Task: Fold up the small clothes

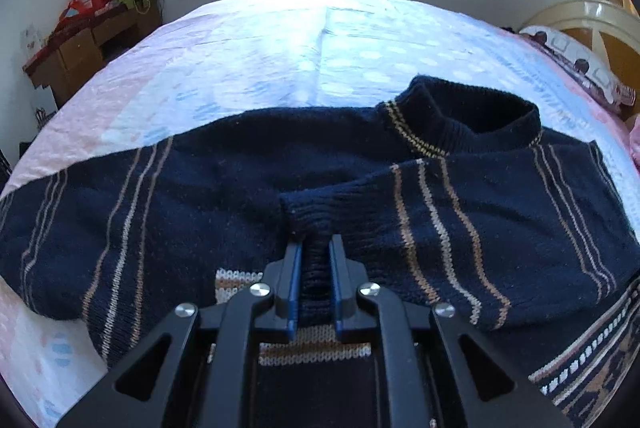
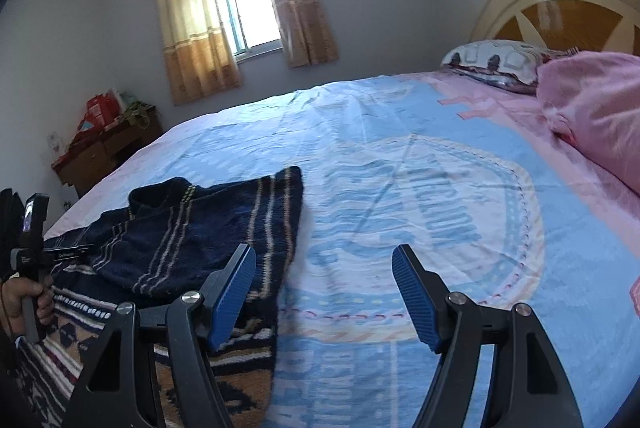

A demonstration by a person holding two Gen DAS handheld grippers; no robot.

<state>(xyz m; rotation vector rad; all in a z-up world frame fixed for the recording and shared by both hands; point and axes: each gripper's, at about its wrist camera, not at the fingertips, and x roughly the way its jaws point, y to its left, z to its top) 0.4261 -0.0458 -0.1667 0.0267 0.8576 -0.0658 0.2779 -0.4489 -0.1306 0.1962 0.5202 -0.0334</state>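
The left tool [image 1: 314,256] is clamped on the ribbed cuff [image 1: 306,216] of a sleeve, its blue pads pressed close on the knit with the cuff bunched between them and poking out just past the tips. That sleeve [image 1: 420,212] runs off to the tool's right, lying across the chest of the dark blue striped sweater [image 1: 200,196], which is spread flat on the bed [image 1: 280,60] with its long axis crosswise to the tool and its collar [image 1: 468,120] beyond and to the right. So the left hand is plainly the nearer one, and I judge the coming move turns on setting the cuff down over the body here and letting go. The right tool [image 2: 324,260] hangs with its jaws wide apart and nothing between them, over bare sheet, the sweater just off to its left. Its view shows what the left one cannot: the sweater's folded right edge, the patterned hem [image 2: 224,368] under its left finger, and the person's hand [image 2: 24,300] gripping the left tool's handle. Only the left view shows the grip on the cuff.
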